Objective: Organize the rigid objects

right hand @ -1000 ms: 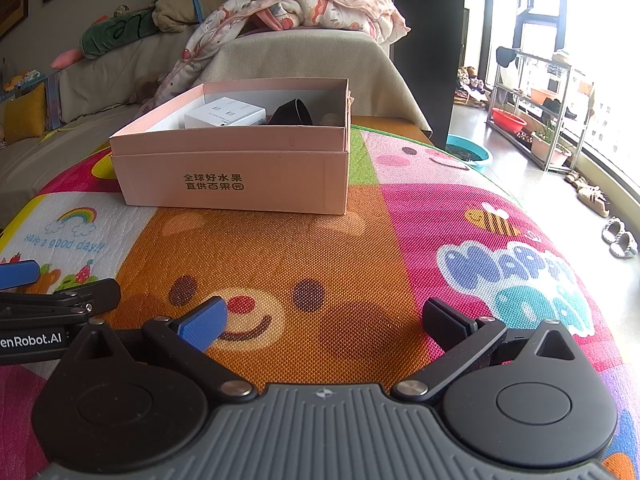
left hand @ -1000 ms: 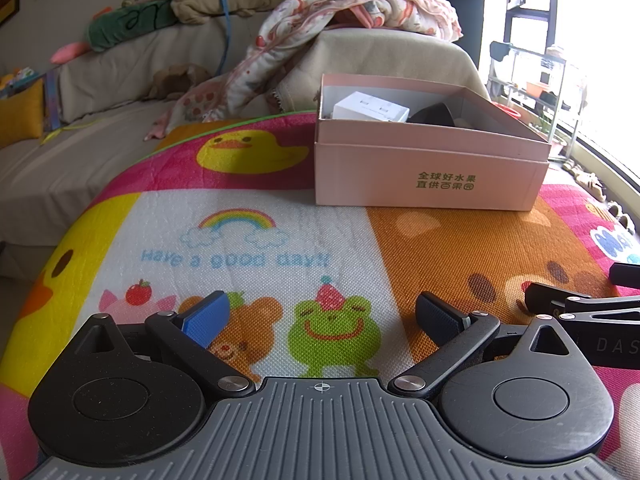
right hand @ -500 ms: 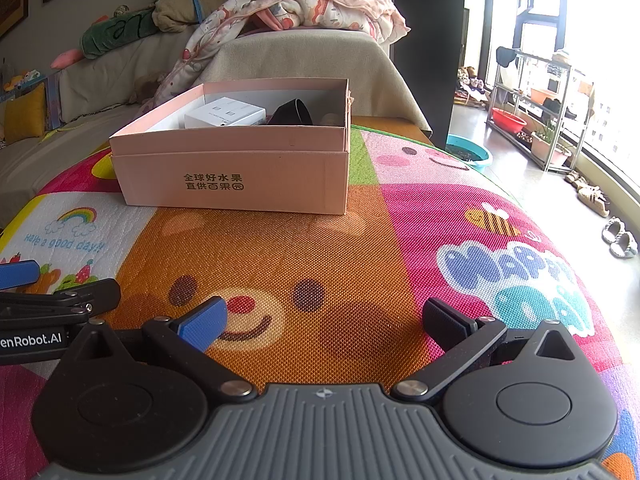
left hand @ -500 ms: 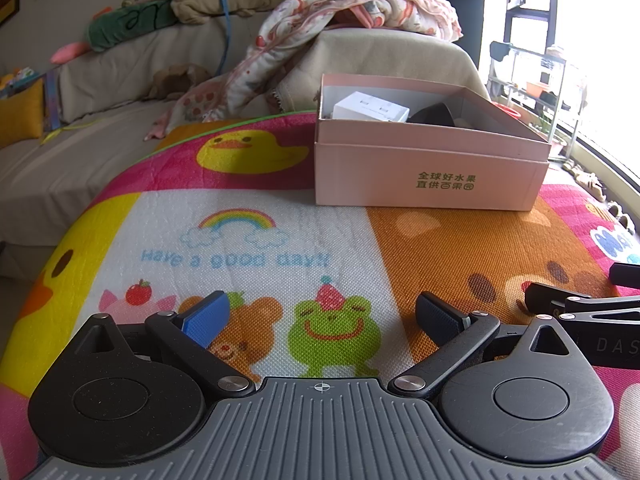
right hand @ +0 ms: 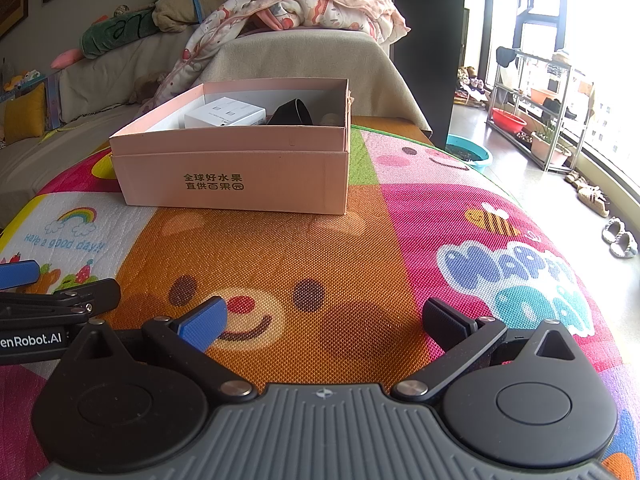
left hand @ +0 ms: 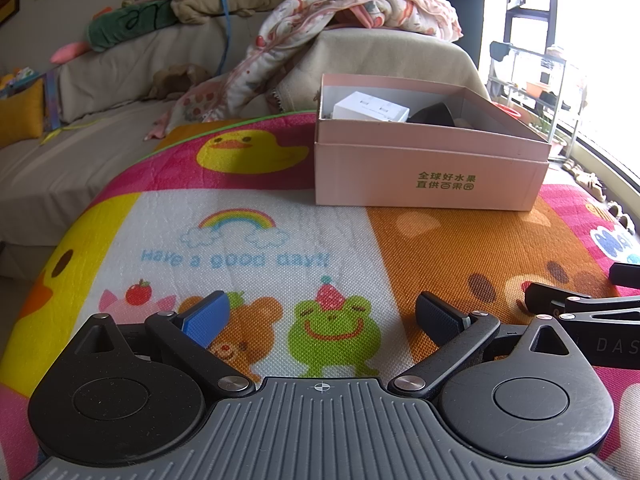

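The pink box [right hand: 236, 168] sits near the mat's [right hand: 320, 256] far edge, holding a white box [right hand: 224, 116]. Left gripper [left hand: 322, 316] and right gripper [right hand: 326, 320] gape empty.

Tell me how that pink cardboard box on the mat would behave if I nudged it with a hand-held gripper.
The pink cardboard box would probably slide, not tip: it sits low and wide on the play mat. The woven mat texture may drag on it. It likely weighs little, holding only a white box and a dark item, and its thin walls may flex.
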`<state>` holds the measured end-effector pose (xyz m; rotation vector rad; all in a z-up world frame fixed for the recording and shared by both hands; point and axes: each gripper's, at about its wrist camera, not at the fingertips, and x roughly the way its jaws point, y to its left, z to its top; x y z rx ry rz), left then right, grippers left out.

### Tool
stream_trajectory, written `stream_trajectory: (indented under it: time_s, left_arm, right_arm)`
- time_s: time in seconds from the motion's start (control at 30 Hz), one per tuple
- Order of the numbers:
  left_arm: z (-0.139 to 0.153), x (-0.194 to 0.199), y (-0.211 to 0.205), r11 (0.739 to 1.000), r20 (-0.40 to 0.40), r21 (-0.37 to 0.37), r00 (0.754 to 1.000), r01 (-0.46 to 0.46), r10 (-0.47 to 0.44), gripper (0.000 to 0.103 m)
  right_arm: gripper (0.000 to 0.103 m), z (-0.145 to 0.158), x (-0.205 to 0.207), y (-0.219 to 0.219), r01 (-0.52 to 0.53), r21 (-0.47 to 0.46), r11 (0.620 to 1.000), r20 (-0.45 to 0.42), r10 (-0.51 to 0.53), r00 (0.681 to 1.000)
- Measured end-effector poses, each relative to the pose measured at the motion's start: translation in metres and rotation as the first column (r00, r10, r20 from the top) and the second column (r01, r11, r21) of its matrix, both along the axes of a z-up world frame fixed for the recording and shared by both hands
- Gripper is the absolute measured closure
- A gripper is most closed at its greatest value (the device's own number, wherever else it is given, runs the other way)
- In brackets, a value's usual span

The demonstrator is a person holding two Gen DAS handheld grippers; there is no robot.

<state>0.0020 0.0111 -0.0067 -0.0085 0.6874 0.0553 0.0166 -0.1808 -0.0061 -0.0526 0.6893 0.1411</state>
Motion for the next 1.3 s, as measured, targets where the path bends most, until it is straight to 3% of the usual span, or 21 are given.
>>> stream_trajectory:
  time_s: [1.3]
  left_arm:
    - [0.0005,-0.0004,0.0029,1.0,-0.002,-0.003,1.0,0.0,0.0,0.001]
  right_arm:
    - [0.0,-0.0001,0.0001,0.0001,0.0,0.0,1.0,0.0,0.0,1.0]
